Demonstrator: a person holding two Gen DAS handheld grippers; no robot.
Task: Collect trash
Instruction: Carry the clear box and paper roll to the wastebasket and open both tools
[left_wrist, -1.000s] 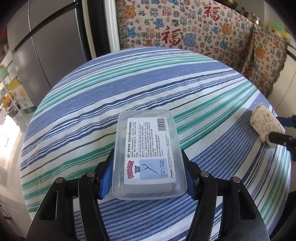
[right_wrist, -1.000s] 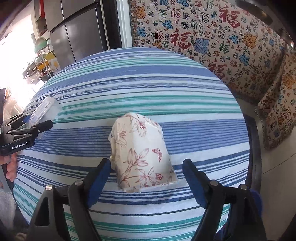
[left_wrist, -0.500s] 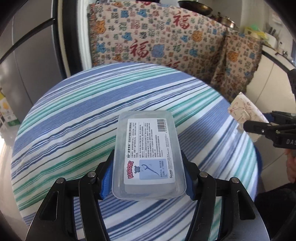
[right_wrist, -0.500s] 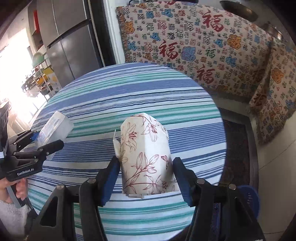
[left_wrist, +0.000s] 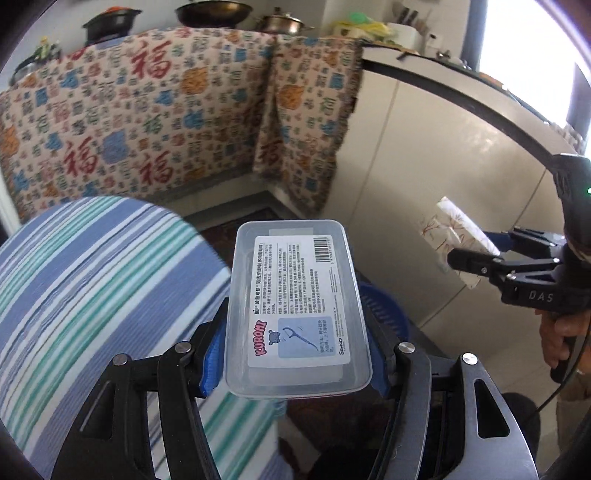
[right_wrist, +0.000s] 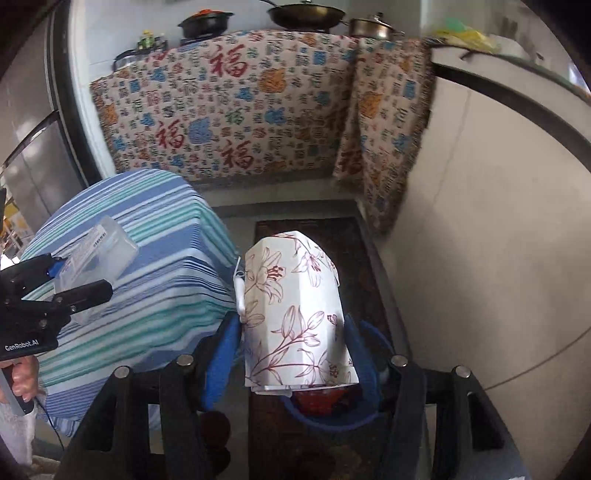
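Note:
My left gripper (left_wrist: 295, 354) is shut on a clear plastic floss-pick box (left_wrist: 295, 306) with a white label, held in the air past the table's right edge. It also shows in the right wrist view (right_wrist: 98, 254). My right gripper (right_wrist: 291, 350) is shut on a white floral tissue pack (right_wrist: 295, 317), held above a blue trash bin (right_wrist: 332, 417) on the floor. In the left wrist view the tissue pack (left_wrist: 454, 240) and the right gripper (left_wrist: 476, 254) are at the right, and the blue bin (left_wrist: 384, 314) lies partly hidden behind the box.
A round table with a blue, green and white striped cloth (left_wrist: 92, 288) is at the left, also in the right wrist view (right_wrist: 155, 266). A patterned cloth (right_wrist: 240, 110) covers a counter behind. A cream cabinet wall (left_wrist: 443, 166) stands at the right. A dark rug (right_wrist: 314, 236) lies on the floor.
My right gripper closed on the tissue pack and lifted it off the table. Both grippers swung right, off the table, toward the blue bin on the floor.

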